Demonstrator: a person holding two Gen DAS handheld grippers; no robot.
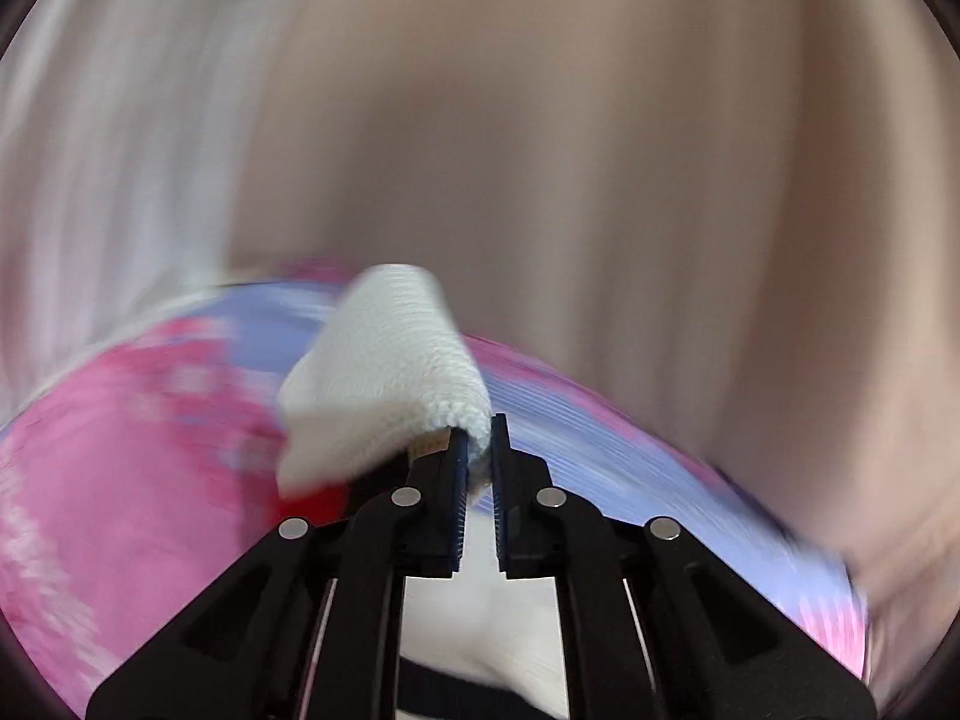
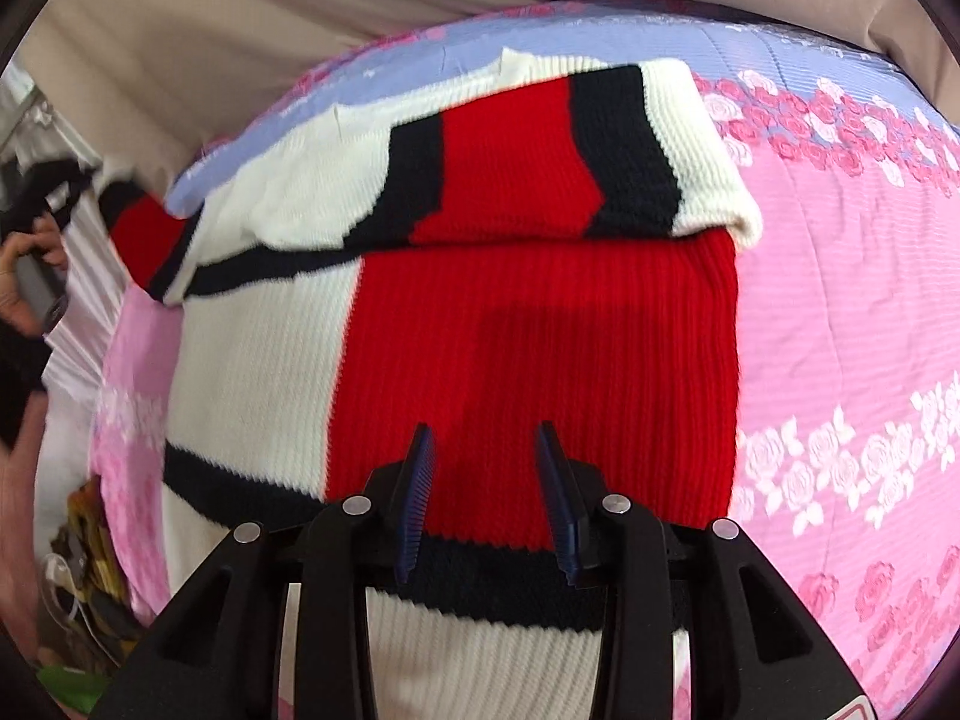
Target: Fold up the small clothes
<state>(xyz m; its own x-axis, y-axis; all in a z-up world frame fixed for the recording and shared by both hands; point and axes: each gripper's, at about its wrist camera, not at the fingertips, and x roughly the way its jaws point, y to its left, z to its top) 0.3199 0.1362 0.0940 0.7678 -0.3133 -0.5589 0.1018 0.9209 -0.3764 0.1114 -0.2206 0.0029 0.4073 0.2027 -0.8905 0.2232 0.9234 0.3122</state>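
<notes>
The sweater [image 2: 480,312] lay flat on the bed [image 2: 840,276], its left sleeve's white cuff [image 1: 384,360] pinched in the left tongs [image 1: 478,450], while the right tongs [image 2: 485,450] hovered wide over its red panel.

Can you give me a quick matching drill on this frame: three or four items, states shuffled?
Items:
1. left gripper
2. right gripper
3. sweater sleeve
4. bedspread

States:
A. pink with a rose print, lying under the sweater
B. open, above the red panel
C. folded across the sweater body
D. shut on white knit fabric

Pairs: 1-D, 2-B, 3-C, 4-A
</notes>
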